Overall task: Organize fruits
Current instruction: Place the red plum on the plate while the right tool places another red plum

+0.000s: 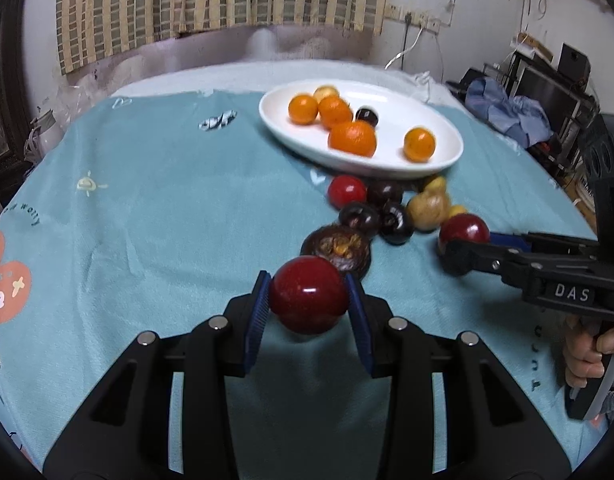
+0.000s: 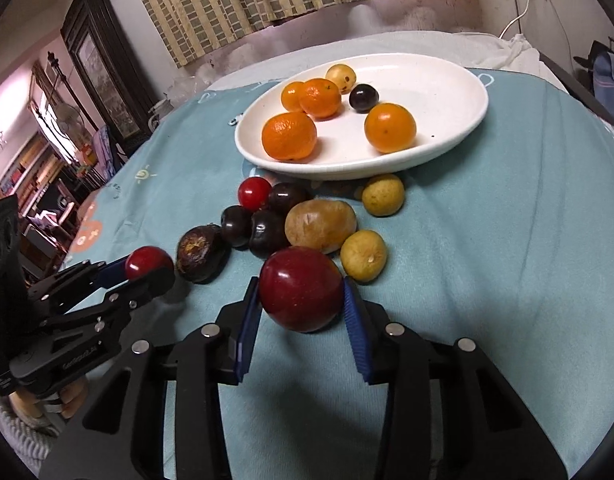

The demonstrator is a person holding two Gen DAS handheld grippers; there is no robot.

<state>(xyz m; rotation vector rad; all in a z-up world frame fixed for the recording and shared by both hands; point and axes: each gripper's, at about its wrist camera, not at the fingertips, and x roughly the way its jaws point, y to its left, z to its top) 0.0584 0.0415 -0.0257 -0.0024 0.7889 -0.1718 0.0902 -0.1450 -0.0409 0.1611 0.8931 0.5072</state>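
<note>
My left gripper is shut on a round red fruit, held just above the teal cloth; in the right wrist view it comes in from the left with that fruit. A larger dark red fruit sits between the blue pads of my right gripper, which press on both its sides; the left wrist view shows this gripper at the right. Beyond stands a white oval plate holding several oranges, one dark fruit and one yellowish fruit.
Loose fruit lies on the cloth before the plate: a small red one, dark ones, a brown one, two yellow-green ones and a dark wrinkled one. A hand grips the right handle. Teal cloth stretches left.
</note>
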